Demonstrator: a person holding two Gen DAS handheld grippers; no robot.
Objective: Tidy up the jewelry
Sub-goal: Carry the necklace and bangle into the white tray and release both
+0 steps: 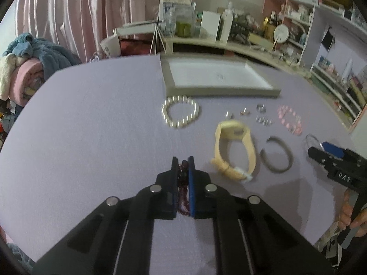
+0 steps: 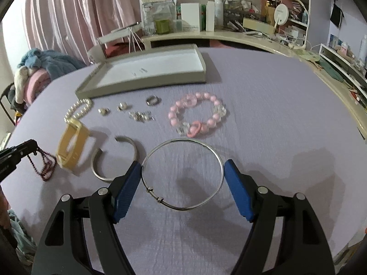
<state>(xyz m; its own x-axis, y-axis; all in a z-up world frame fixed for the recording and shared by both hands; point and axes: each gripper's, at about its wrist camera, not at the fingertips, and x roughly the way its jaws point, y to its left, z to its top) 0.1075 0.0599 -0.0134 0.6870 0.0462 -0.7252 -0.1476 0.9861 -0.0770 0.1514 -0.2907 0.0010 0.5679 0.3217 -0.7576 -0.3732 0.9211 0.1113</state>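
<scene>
My left gripper is shut on a dark red bead chain, which hangs from its jaws above the lilac table; the right wrist view shows the chain dangling at the far left. My right gripper straddles a thin silver bangle, and both blue pads touch its sides. A grey tray with a white floor stands further back. Between tray and grippers lie a pearl bracelet, a yellow watch, an open grey cuff, a pink bead bracelet and small rings.
A cluttered shelf with boxes and bottles runs behind the table. A pile of folded cloth sits off the table's left edge. A hand holds the right gripper's handle at the lower right of the left wrist view.
</scene>
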